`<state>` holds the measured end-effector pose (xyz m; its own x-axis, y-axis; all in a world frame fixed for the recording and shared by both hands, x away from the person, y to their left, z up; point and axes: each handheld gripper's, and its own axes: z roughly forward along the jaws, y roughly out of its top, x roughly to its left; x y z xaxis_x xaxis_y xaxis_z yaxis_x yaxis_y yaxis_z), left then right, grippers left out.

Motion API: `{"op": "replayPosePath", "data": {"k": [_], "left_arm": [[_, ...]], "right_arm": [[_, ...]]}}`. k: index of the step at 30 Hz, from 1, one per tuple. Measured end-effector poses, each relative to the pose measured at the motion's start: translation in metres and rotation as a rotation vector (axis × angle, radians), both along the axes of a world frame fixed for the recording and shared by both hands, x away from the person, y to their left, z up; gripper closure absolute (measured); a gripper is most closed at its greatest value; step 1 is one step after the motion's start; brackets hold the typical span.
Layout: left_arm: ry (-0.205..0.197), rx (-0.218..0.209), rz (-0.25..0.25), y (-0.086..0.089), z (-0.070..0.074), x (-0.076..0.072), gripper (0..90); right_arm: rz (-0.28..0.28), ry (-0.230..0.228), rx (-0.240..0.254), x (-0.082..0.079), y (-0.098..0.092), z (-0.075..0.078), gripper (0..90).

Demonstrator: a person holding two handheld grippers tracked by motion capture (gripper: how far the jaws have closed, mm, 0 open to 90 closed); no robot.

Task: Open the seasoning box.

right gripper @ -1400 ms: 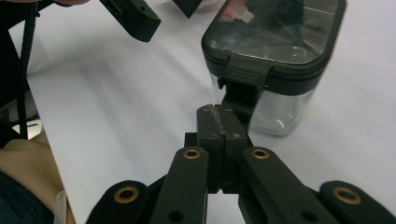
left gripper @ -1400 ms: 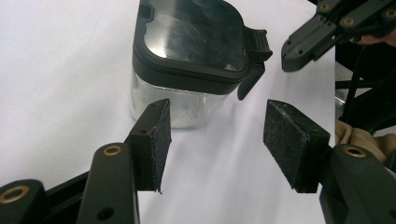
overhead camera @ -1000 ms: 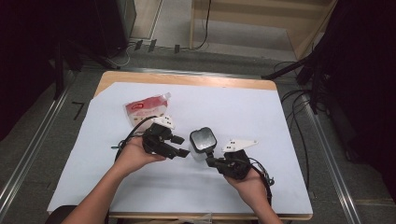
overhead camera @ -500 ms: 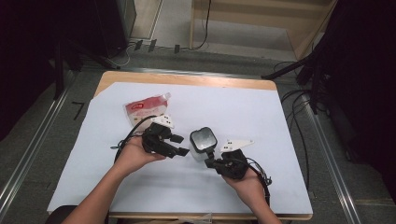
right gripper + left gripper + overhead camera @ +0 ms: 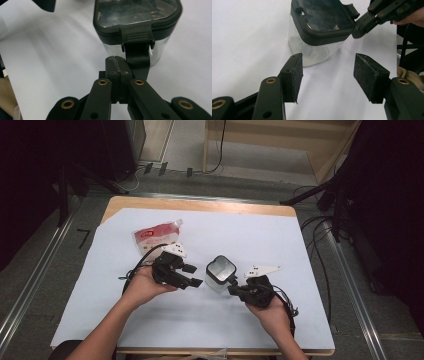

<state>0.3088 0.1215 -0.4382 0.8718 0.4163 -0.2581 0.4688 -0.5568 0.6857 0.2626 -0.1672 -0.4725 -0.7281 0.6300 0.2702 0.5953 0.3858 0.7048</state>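
Note:
A clear container [image 5: 220, 274] with a black clip-on lid [image 5: 136, 15] stands on the white sheet between my two grippers. My left gripper [image 5: 194, 275] is held just left of it with its jaws open and nothing between the pads [image 5: 328, 65]; the container [image 5: 319, 25] sits a short way ahead of them. My right gripper [image 5: 231, 289] comes in from the container's right side with its jaws shut together [image 5: 116, 60]. Its tips sit right beside the lid's hanging side latch [image 5: 137, 53]. In the left gripper view the right gripper [image 5: 362, 25] touches the lid's edge.
A red and white pouch [image 5: 155, 236] lies on the sheet behind the left hand. The white sheet [image 5: 280, 240] covers most of the wooden table [image 5: 200, 205]. Cables trail from both grippers, and metal rails run along the floor on either side.

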Motion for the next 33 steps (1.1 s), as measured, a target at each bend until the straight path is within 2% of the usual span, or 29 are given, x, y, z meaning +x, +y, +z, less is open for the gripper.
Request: {"op": "replayPosePath", "data": {"k": [12, 15, 19, 20, 25, 28, 30, 31, 33], "left_arm": [[-0.005, -0.009, -0.004, 0.000, 0.000, 0.000, 41.8], [-0.004, 0.006, -0.003, 0.000, 0.000, 0.000, 41.8], [-0.003, -0.011, -0.002, -0.001, 0.000, 0.000, 42.3], [-0.010, -0.020, -0.002, -0.001, -0.001, 0.000, 43.0], [-0.031, -0.011, -0.012, -0.003, -0.003, 0.003, 44.4], [-0.060, -0.032, -0.019, -0.009, -0.005, 0.003, 47.1], [-0.089, -0.038, -0.026, -0.011, -0.005, 0.004, 46.9], [-0.116, -0.033, -0.029, -0.012, -0.005, 0.005, 46.8], [-0.125, -0.041, -0.017, -0.014, -0.004, 0.008, 45.9]], "right_arm": [[-0.062, 0.006, -0.011, 0.011, -0.020, 0.001, 90.0], [-0.075, 0.006, -0.013, 0.012, -0.023, 0.002, 90.0], [-0.094, 0.004, -0.012, 0.016, -0.030, 0.002, 90.0], [-0.101, 0.008, -0.014, 0.017, -0.031, 0.001, 90.0], [-0.123, 0.013, -0.019, 0.026, -0.040, 0.001, 90.0], [-0.137, 0.015, -0.021, 0.029, -0.044, 0.001, 90.0], [-0.139, 0.017, -0.021, 0.031, -0.046, 0.000, 90.0], [-0.138, 0.016, -0.025, 0.032, -0.046, 0.000, 90.0], [-0.133, 0.009, -0.041, 0.033, -0.047, 0.000, 90.0]]}}
